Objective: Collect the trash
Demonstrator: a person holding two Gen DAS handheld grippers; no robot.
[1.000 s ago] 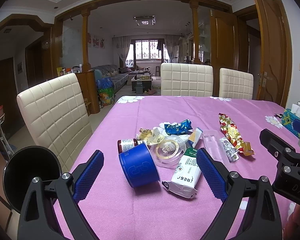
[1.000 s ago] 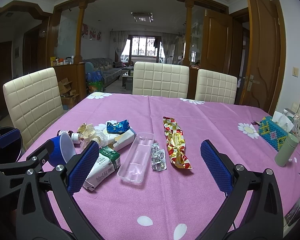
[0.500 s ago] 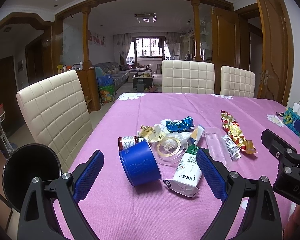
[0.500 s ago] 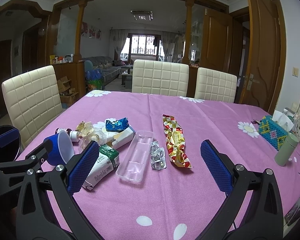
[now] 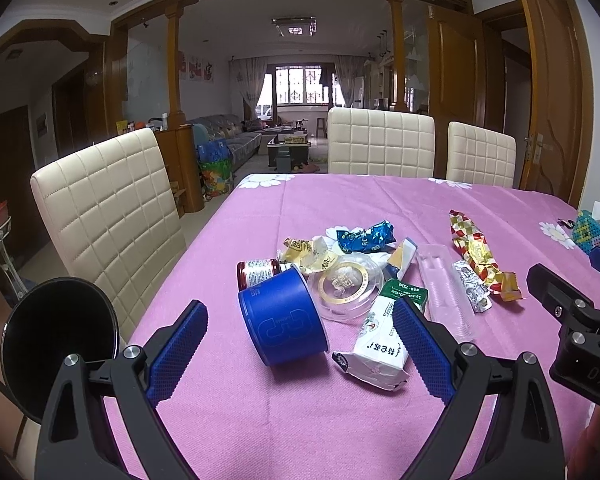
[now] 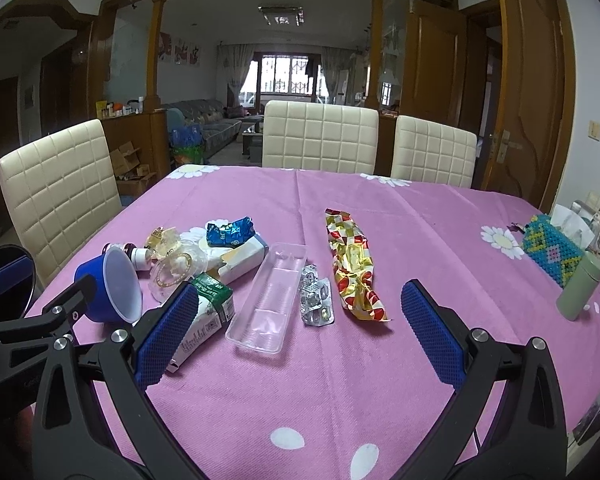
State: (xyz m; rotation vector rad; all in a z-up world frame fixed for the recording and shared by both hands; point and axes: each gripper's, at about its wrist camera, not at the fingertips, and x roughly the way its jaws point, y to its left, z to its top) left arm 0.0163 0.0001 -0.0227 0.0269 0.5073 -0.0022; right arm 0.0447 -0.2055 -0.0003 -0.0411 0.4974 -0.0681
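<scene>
Fingers of both the left gripper (image 5: 300, 354) and the right gripper (image 6: 300, 330) spread wide, holding nothing. Trash heaped toward the table's (image 5: 300, 432) left edge: blue cup (image 5: 283, 322) nearest. Best approached low, straddling its wall, closing gently.

The small red-capped bottle (image 5: 259, 273) sits partly hidden behind the blue tub (image 5: 283, 322); print on the white carton (image 5: 380, 346) beside the tub is unreadable.
</scene>
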